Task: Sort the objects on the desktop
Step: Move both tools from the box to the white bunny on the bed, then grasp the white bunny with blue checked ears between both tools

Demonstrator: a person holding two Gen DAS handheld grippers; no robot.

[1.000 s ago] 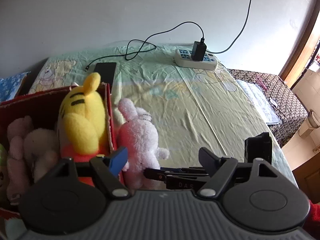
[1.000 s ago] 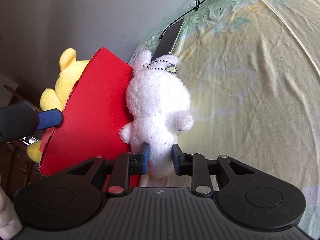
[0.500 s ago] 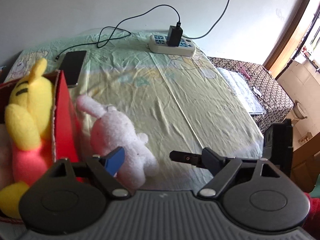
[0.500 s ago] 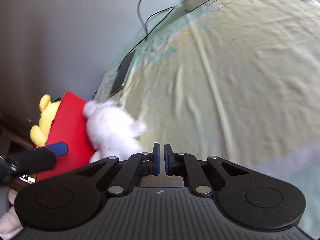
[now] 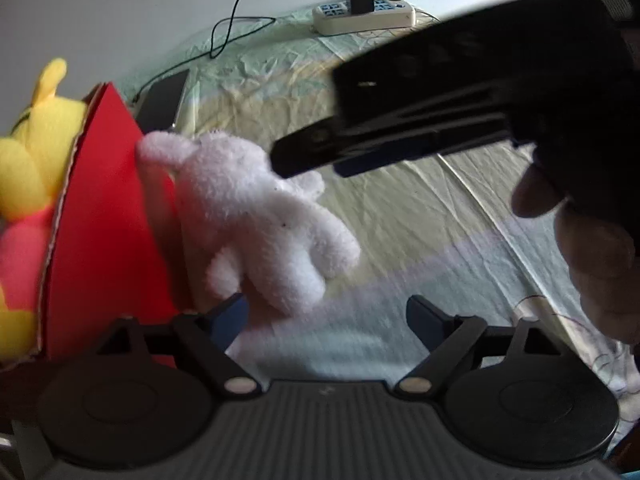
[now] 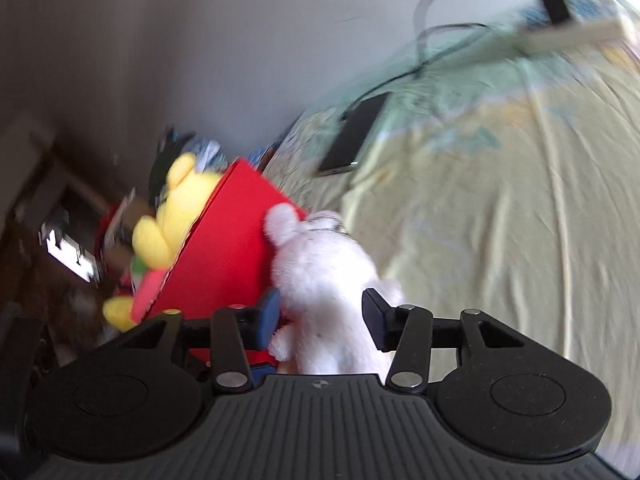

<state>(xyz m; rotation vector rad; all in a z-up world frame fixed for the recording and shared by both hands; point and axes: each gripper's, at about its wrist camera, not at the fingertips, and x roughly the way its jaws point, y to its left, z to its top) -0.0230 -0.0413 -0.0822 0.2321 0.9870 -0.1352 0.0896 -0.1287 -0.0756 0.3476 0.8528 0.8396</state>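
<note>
Right gripper (image 6: 320,314) reopened, fluffy white rabbit (image 6: 326,276) against red box (image 6: 224,256)

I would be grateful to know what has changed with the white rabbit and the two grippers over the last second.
The right gripper, shut on nothing half a second ago after losing the white rabbit, has opened and come back around it, not yet closed. The left gripper stayed open. The rabbit still leans against the red box, outside it; the yellow plush remains inside.
</note>
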